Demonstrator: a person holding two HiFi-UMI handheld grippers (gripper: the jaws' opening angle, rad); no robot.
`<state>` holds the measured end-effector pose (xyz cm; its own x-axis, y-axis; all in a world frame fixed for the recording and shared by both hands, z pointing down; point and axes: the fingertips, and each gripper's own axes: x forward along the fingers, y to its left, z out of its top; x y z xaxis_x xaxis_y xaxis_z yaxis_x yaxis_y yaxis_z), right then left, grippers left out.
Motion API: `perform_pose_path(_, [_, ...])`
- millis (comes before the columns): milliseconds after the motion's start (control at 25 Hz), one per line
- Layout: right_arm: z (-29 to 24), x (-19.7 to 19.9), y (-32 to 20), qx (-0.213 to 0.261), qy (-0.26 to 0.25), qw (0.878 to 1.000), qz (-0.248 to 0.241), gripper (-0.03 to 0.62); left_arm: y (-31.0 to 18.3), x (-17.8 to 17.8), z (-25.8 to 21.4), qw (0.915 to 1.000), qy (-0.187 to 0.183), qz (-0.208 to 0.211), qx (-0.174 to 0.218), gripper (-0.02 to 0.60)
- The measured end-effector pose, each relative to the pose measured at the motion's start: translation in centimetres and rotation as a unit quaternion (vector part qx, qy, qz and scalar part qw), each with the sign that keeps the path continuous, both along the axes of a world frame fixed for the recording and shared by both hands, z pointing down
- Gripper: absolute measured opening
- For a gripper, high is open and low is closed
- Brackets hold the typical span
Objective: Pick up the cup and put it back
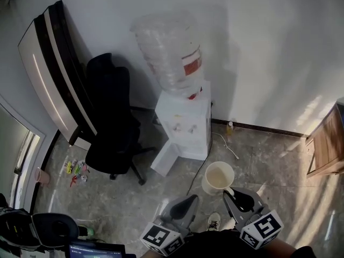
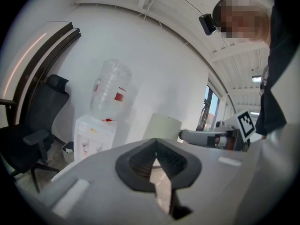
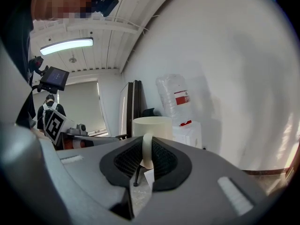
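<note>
A cream cup (image 1: 218,177) with a handle hangs in the air above the floor, in front of the water dispenser (image 1: 185,125). My right gripper (image 1: 232,193) is shut on the cup's handle (image 3: 147,150), and the cup's body (image 3: 152,125) stands just beyond the jaws. My left gripper (image 1: 185,202) sits beside it on the left, shut with nothing between its pads (image 2: 157,162). In the left gripper view the cup (image 2: 161,127) shows ahead, with the right gripper (image 2: 211,137) reaching in from the right.
The dispenser carries a large clear bottle (image 1: 169,52). A black office chair (image 1: 113,122) and a standing air conditioner (image 1: 54,69) are to its left. A wooden cabinet (image 1: 325,144) stands at the right edge. Small toys (image 1: 75,171) lie on the floor.
</note>
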<state>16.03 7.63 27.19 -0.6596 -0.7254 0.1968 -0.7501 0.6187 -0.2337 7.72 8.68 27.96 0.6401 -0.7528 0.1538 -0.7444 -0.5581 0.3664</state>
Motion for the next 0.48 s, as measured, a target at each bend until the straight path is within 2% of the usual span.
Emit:
perform_pose_path(160, [1.1, 0.9, -1.4, -0.012, 0.001, 1.000, -0.012, 0.048, -0.4, 0.5, 0.8, 0.9997, -0.008, -0.017, -0.017, 0.003])
perform_pose_path(480, [2.2, -1.9, -6.1, -0.023, 0.016, 0.999, -0.027, 0.048, -3.0, -4.3, 2.7, 0.9967, 0.008, -0.070, -0.041, 0.003])
